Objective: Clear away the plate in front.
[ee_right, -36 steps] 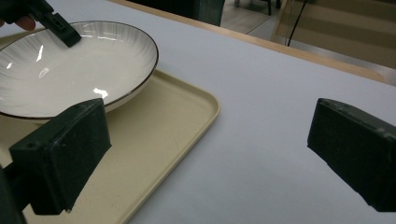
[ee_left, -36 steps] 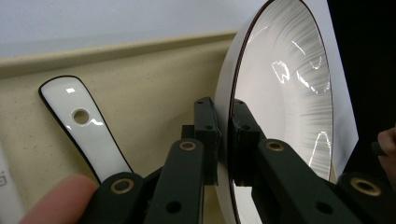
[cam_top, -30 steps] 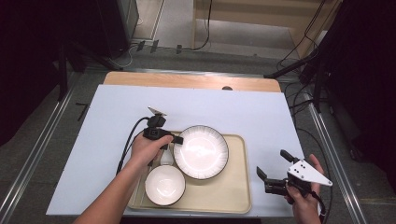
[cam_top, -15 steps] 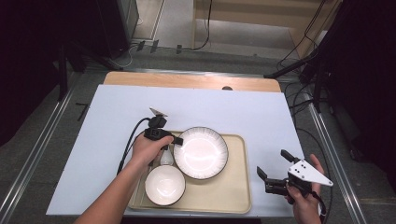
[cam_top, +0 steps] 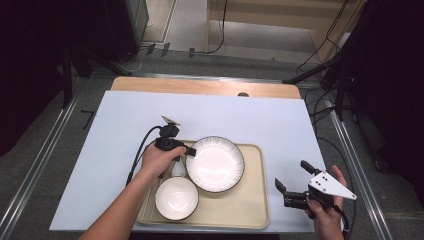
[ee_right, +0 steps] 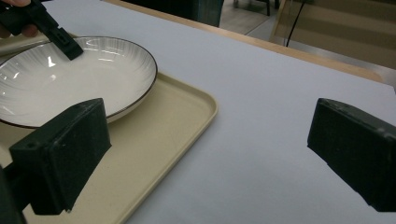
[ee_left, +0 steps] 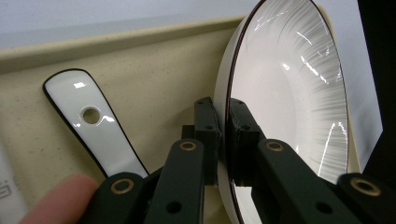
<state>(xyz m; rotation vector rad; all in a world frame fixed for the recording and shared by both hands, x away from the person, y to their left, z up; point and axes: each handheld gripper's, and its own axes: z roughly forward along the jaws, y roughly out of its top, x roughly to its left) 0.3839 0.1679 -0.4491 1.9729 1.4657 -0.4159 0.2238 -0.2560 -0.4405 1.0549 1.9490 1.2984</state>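
No text, label, brand, number or sign can be read on anything shown. At the lower left edge of the left gripper view, a few dark marks can be made out on a white strip (ee_left: 8,196), but they are cut off by the frame and cannot be read as letters or digits.
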